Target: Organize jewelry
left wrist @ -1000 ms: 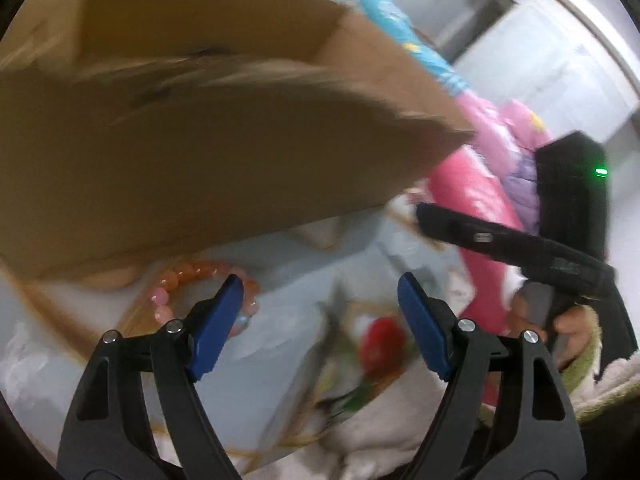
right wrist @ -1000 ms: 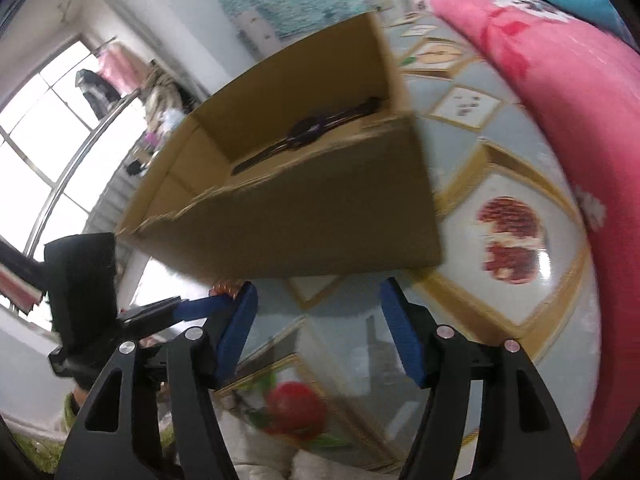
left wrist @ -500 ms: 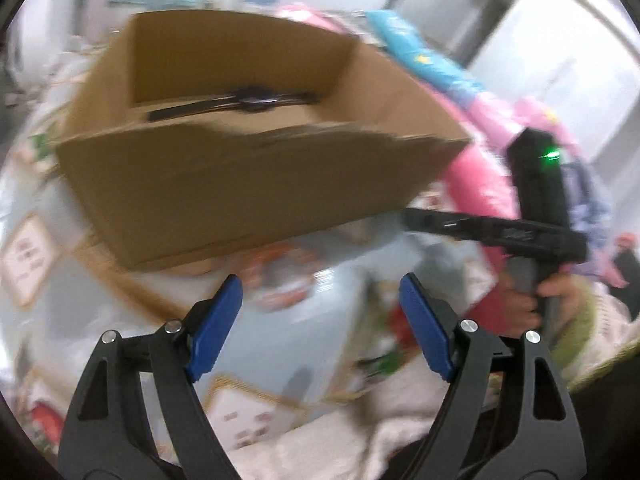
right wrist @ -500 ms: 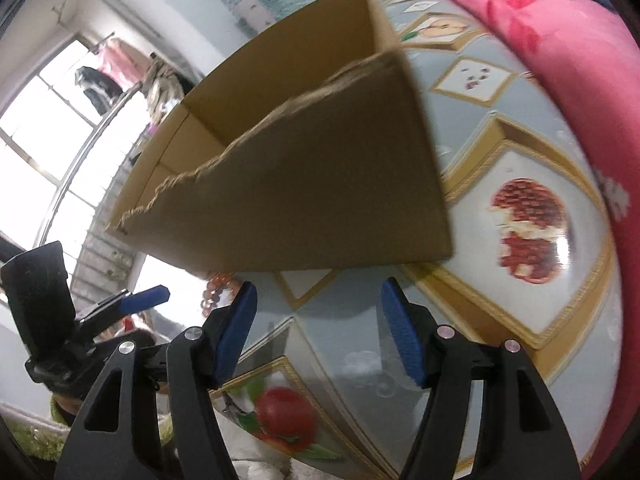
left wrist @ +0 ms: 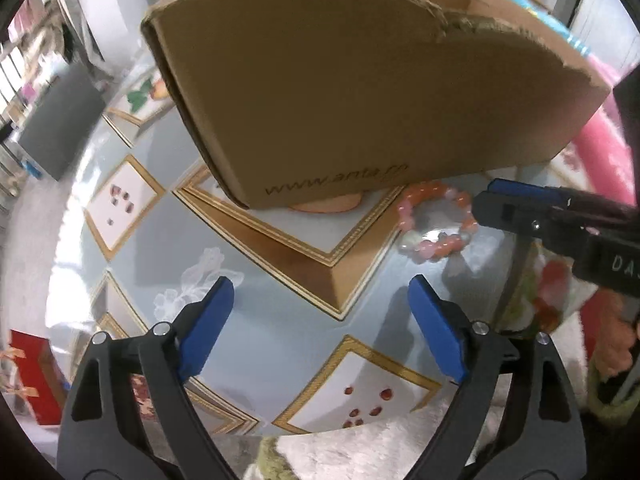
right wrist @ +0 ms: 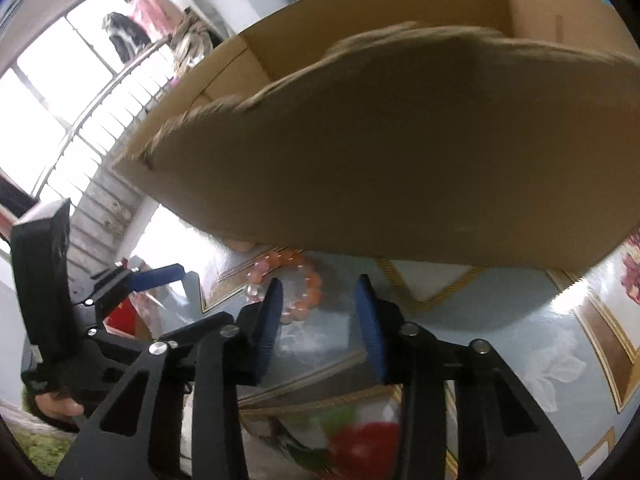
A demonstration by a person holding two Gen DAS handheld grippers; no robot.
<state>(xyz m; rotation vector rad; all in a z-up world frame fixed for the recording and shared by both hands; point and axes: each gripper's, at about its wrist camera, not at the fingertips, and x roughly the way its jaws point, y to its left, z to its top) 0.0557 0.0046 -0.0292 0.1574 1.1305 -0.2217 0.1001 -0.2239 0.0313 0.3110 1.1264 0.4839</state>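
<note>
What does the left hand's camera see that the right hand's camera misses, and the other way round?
Only the left wrist view shows the web address printed on the cardboard box, a red gift box at the table's edge, and a dark grey panel beyond it.

Only the right wrist view shows the bright window and clothes hanging by it.

Both show the box, the pink and orange bead bracelet lying on the patterned tablecloth beside it, and each other: the left gripper wide open, the right gripper narrower, just closing, pads not yet pressing the beads.

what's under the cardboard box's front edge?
A peach-coloured piece pokes out beneath the cardboard box, on the patterned tablecloth; the rest is covered. The bead bracelet lies just outside.
</note>
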